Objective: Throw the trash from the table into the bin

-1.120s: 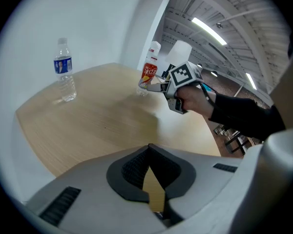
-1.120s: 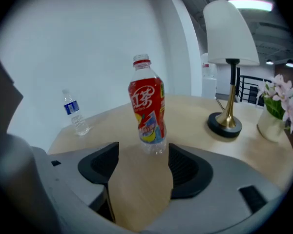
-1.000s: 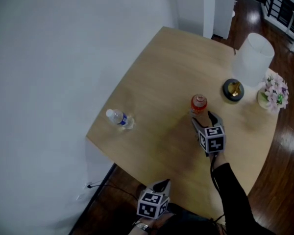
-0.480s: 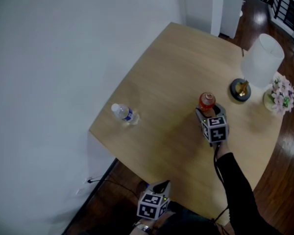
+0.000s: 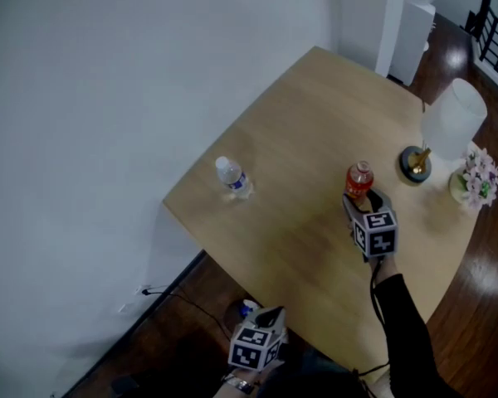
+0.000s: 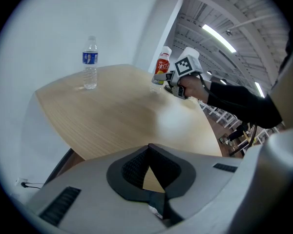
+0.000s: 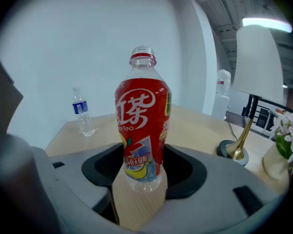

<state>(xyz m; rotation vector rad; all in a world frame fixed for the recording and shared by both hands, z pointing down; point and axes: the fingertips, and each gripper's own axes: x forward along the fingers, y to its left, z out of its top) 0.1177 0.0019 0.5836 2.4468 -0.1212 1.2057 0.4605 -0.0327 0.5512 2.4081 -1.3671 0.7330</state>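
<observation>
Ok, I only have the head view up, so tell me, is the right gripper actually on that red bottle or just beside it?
Observer: On it. In the right gripper view the red bottle stands between the jaws of the right gripper, which have just been closing, and both pads touch its sides.
Operator: And the left one, is it carrying anything?
Observer: No. In the left gripper view the left gripper has its jaws together with nothing between them.

A home-style set within an industrial hall is indicated: a wooden bench (image 5: 307, 148) carrying a table lamp (image 5: 453, 116) and flower vase (image 5: 479, 177), dark wood floor (image 5: 187, 309), exposed roof beams (image 6: 212, 6) and strip lights (image 6: 219, 31) overhead.
</observation>
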